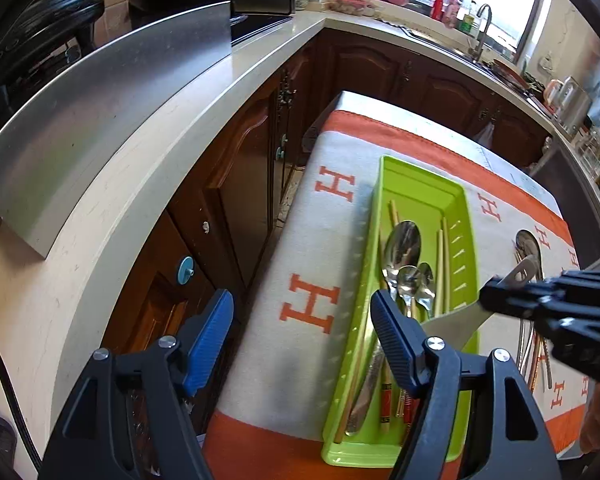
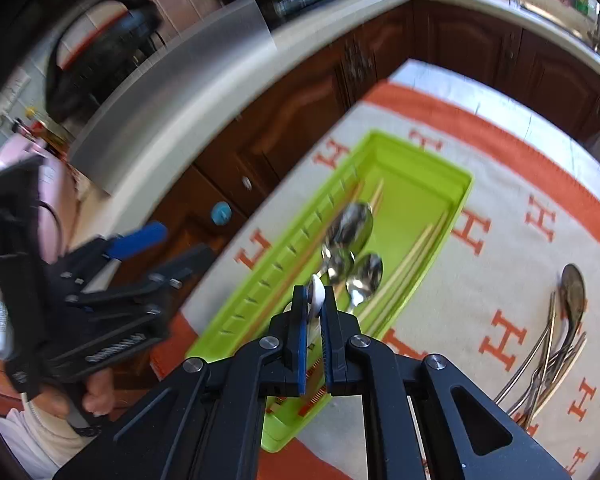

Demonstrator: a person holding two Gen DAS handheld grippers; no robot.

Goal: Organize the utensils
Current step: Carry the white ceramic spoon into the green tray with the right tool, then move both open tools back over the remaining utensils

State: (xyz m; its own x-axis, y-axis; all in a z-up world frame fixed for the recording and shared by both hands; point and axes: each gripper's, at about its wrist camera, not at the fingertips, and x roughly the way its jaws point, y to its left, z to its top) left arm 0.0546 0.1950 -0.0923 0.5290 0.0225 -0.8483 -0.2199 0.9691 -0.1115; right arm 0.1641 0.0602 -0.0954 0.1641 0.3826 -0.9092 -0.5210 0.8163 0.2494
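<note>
Above the green tray (image 1: 420, 184), the right hand-held gripper (image 2: 314, 312) clamps a metal spatula (image 1: 460, 316); left hand-held gripper (image 1: 302, 332) gapes.

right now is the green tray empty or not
Not empty. The green tray already holds spoons and chopsticks, while more cutlery lies outside it on the cloth.

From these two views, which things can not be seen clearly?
- Utensil held in the right gripper: the right wrist view shows only its tip, the closed jaws cover the rest.
- Near ends of the cutlery in the green tray: left wrist view, hidden behind the left gripper.
- Loose cutlery pile: right wrist view, blurred, count unclear.
</note>
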